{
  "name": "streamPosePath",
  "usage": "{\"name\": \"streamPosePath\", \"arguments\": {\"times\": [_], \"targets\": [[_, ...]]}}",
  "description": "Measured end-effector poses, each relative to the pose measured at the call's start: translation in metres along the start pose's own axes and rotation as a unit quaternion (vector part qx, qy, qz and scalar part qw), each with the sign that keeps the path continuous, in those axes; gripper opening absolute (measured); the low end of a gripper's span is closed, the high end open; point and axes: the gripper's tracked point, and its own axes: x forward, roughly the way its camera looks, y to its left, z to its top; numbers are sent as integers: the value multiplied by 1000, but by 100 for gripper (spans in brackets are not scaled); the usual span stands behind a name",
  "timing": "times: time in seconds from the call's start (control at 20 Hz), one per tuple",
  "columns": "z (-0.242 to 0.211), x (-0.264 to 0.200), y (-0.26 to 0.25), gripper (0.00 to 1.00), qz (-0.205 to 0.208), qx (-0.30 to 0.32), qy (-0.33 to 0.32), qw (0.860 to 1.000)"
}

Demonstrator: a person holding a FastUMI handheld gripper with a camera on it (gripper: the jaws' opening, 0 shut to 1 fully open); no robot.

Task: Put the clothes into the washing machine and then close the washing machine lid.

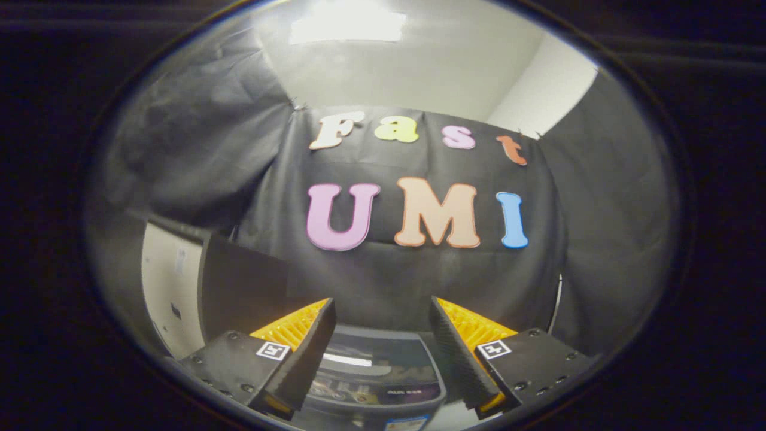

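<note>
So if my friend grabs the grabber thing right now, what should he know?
Gripper: open, fingers spread wide, nothing between them.
Washing machine: its dark control panel sits low between and just beyond the fingers. A dark upright panel stands beyond the left finger; it may be the raised lid, but I cannot tell for sure.
Clothes: I cannot tell from here where they are or whether any are inside the drum.
Done: cannot confirm anything.
Left: check the drum, load any clothes still out, then close the lid.
</note>
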Motion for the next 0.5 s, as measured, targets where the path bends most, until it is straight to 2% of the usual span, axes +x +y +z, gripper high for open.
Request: {"name": "streamPosePath", "arguments": {"times": [0.1, 0.3, 0.4, 0.5], "targets": [[-14, -24, 6, 98, 14, 13, -10, 1000], [2, -54, -22, 97, -9, 10, -70, 997], [-18, -58, -22, 97, 10, 39, -47, 998], [-39, -61, -15, 97, 31, 101, -16, 994]]}}
